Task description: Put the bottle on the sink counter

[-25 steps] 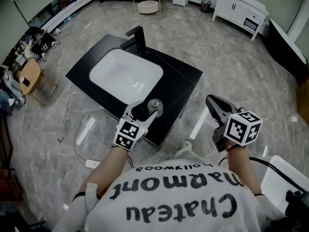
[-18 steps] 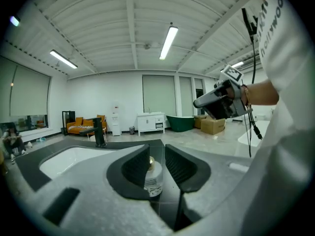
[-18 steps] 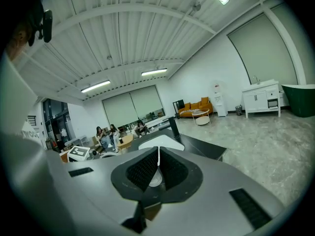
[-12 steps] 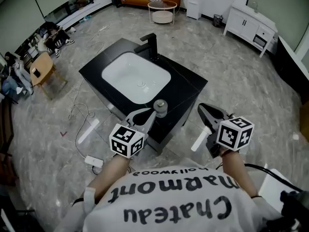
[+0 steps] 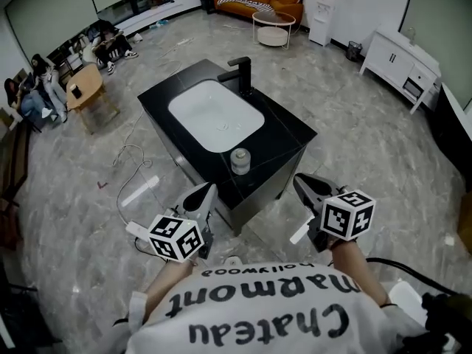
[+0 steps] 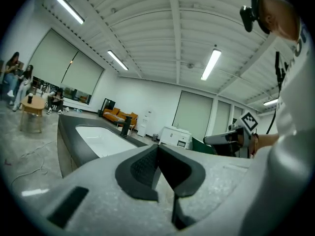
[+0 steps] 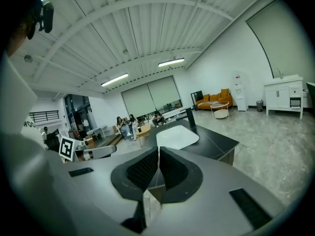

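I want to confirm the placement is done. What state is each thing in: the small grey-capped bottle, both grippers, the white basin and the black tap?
Small grey-capped bottle: upright on the black sink counter, near its front edge, apart from both grippers.
Left gripper: shut, its jaws having just closed, nothing between them.
Right gripper: shut, nothing between its jaws.
White rectangular basin: empty.
Black tap: no stream visible.

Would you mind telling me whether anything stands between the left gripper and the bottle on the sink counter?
Nothing visible does. The bottle stands upright near the sink counter's front edge. The left gripper hangs in front of that edge, apart from it, with only open air between. Its jaws have just closed, empty.
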`<state>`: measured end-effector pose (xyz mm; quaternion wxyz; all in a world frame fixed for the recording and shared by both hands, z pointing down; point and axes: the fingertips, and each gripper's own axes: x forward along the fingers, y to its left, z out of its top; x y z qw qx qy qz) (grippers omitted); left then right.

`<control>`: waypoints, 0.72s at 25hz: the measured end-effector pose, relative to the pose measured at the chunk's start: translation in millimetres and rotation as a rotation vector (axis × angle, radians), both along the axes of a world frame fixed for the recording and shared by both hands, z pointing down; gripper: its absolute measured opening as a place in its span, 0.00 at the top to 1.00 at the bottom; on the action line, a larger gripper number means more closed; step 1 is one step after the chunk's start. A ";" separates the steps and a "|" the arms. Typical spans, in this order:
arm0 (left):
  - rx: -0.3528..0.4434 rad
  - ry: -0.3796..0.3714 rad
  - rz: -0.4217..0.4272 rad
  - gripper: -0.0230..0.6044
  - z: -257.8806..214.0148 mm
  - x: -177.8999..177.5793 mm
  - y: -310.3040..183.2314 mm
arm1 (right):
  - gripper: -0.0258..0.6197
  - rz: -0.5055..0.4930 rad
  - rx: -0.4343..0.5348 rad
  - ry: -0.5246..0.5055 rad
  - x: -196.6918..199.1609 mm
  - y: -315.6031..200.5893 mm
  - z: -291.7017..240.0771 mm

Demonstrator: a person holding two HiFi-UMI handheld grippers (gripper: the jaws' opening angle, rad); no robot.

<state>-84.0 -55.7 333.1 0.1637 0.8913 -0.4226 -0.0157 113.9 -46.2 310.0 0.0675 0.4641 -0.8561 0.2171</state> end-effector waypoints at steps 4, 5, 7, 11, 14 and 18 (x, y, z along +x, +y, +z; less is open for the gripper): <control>-0.008 0.041 -0.050 0.94 5.5 7.6 31.3 | 0.93 -0.029 -0.007 0.015 11.8 27.0 6.2; -0.016 0.053 -0.050 0.94 7.1 10.4 40.2 | 0.93 -0.035 -0.007 0.013 13.7 34.2 7.6; -0.028 0.067 -0.050 0.94 10.5 16.3 60.2 | 0.93 -0.051 -0.010 0.006 17.0 50.6 11.4; -0.031 0.039 -0.080 0.94 17.7 23.1 97.8 | 0.93 -0.080 -0.019 -0.007 22.0 86.3 22.4; -0.031 0.024 -0.090 0.94 21.6 29.9 124.9 | 0.93 -0.087 -0.029 0.001 27.9 112.0 31.4; -0.030 0.014 -0.101 0.94 25.1 32.7 152.9 | 0.93 -0.098 -0.035 0.012 30.8 137.9 40.2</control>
